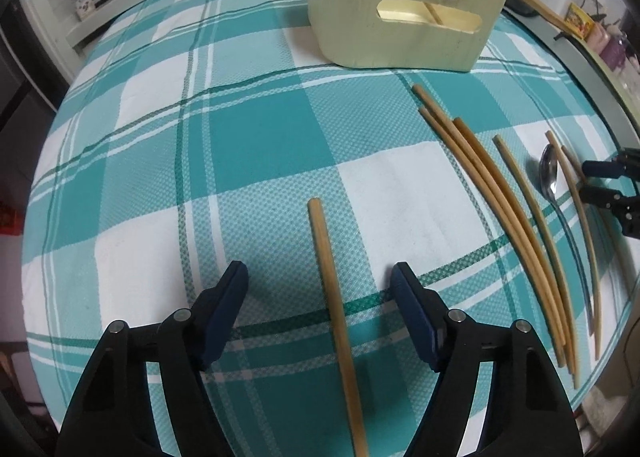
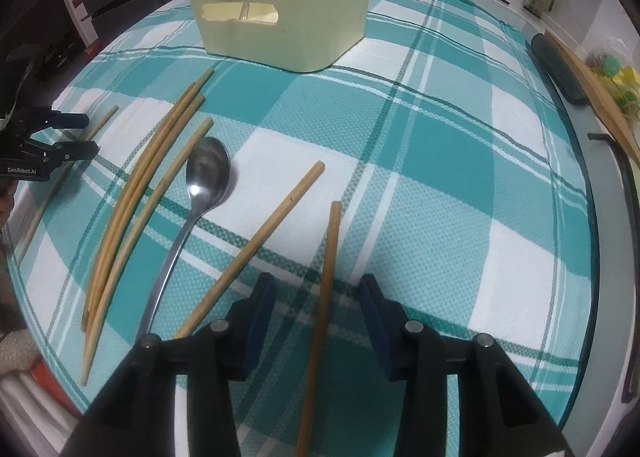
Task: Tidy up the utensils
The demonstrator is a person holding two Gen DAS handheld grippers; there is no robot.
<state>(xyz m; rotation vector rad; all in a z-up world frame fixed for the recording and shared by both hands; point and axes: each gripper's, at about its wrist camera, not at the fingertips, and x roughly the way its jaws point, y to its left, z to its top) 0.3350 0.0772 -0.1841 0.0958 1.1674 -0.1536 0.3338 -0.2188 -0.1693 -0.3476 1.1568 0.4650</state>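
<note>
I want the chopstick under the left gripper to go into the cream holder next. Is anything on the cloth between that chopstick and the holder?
Nothing visible: only bare checked cloth lies between the chopstick and the holder. The other chopsticks and spoon lie off to the right.

Two black plastic hand-held grippers, blue-padded fingers.
Left gripper (image 1: 320, 281) and right gripper (image 2: 318, 293) had silver pivot screws; left's body read "GenRobot.AI".

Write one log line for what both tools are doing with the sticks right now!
left tool: open, straddling lone chopstick | right tool: open, straddling darker chopstick | spoon: on cloth | holder: upright
</note>
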